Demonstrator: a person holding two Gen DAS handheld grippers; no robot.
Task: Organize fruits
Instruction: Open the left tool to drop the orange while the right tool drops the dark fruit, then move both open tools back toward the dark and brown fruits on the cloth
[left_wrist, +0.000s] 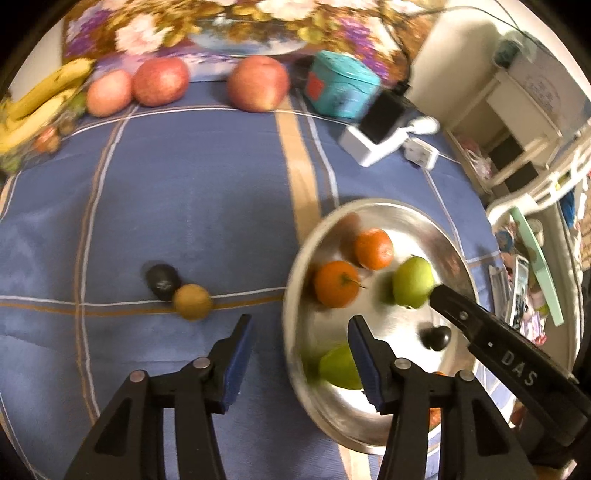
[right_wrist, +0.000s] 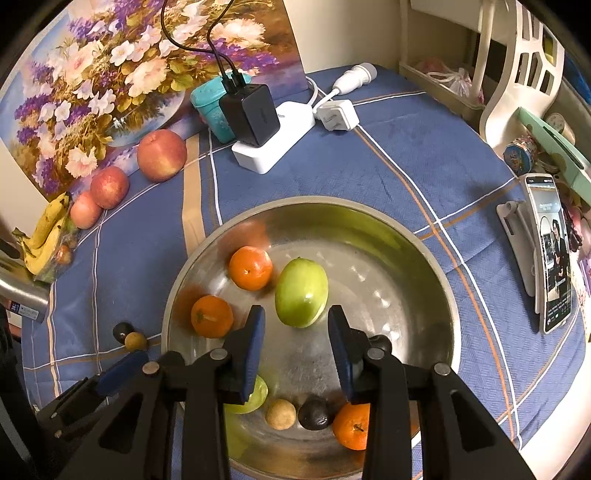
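We hold the left hand-held gripper (left_wrist: 301, 360) released and empty over the near rim of the metal bowl (right_wrist: 424, 258) on the blue checked table (left_wrist: 184, 206). Our right hand-held gripper (right_wrist: 297, 349) hangs inside the bowl, jaws apart, gripping nothing, just short of a green fruit (right_wrist: 301, 292). Two oranges (right_wrist: 250, 268) lie beside it. A dark fruit (left_wrist: 162, 282) and a brown one (left_wrist: 192, 301) sit touching on the cloth, left of the bowl.

A flower painting (right_wrist: 110, 74) fills the upper left. Just beside it sit a teal tin (right_wrist: 210, 107) and a black charger (right_wrist: 251, 114) on a white power strip (right_wrist: 273, 144). A phone (right_wrist: 550, 251) stands at right.
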